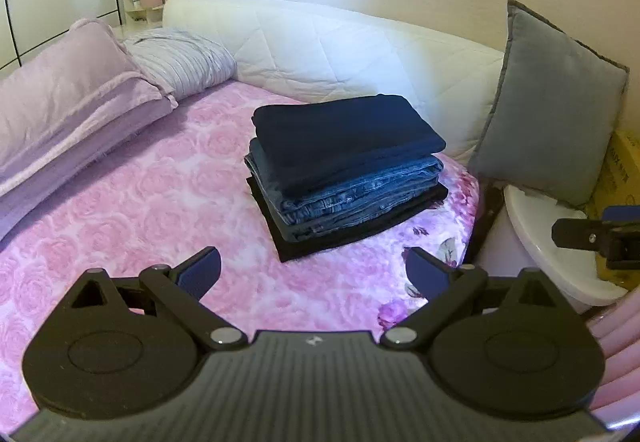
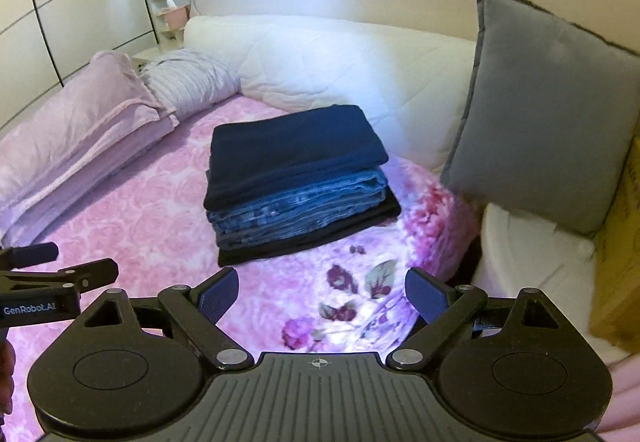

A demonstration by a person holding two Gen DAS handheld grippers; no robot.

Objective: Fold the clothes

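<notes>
A neat stack of folded clothes point(image 1: 344, 174) is sitting on the pink rose-patterned bedspread point(image 1: 140, 210), near the padded white headboard point(image 1: 340, 46): a dark navy folded garment point(image 1: 344, 138) is lying on top, faded blue denim jeans point(image 1: 360, 190) are lying under it, and a black garment point(image 1: 352, 230) is lying at the bottom. The left gripper point(image 1: 314, 268) is hanging above the bedspread with its blue-padded fingers spread wide, gripping nothing. The right gripper point(image 2: 320, 292) is hanging likewise, fingers wide apart and empty (both clear of the stack). A grey square cushion point(image 1: 556, 130) is leaning at the right, and a folded lilac fleece blanket point(image 1: 68, 98) is lying at the left.
</notes>
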